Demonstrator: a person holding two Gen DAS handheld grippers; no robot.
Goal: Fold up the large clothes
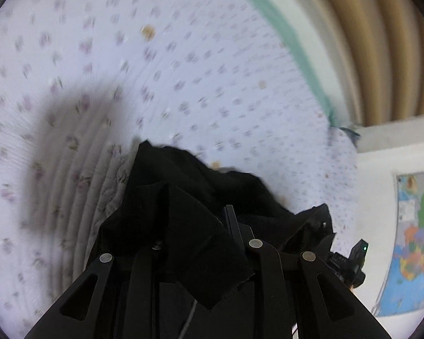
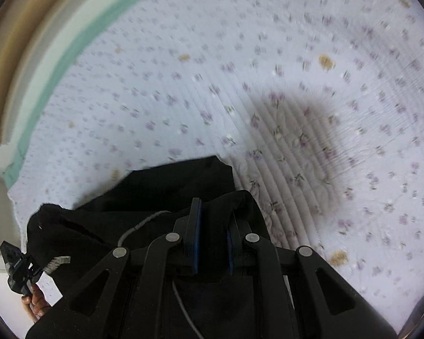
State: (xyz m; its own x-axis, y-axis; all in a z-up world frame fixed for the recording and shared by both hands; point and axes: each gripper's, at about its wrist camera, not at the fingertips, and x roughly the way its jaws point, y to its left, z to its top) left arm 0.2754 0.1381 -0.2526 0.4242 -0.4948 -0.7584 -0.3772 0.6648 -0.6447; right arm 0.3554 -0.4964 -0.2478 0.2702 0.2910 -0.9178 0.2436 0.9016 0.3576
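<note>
A black garment (image 1: 183,180) hangs bunched over my left gripper (image 1: 203,220), which is shut on a fold of it. The cloth hides the left finger; only the right finger (image 1: 231,223) shows. In the right wrist view the same black garment (image 2: 166,189), with a grey drawstring (image 2: 144,221), is pinched between the blue pads (image 2: 196,234) of my right gripper (image 2: 214,214), also shut. Both grippers hold the garment just above a floral bedspread (image 1: 183,56), and each throws a dark shadow on it. The left gripper (image 2: 17,265) and the hand (image 2: 38,302) holding it show at the lower left.
The bedspread (image 2: 268,56) is pale with small purple flowers and a green border (image 2: 79,42). Tan curtains (image 1: 381,42) hang beyond the bed's edge, and a coloured map (image 1: 415,240) is on the white wall. The right gripper (image 1: 350,262) shows low on the right in the left wrist view.
</note>
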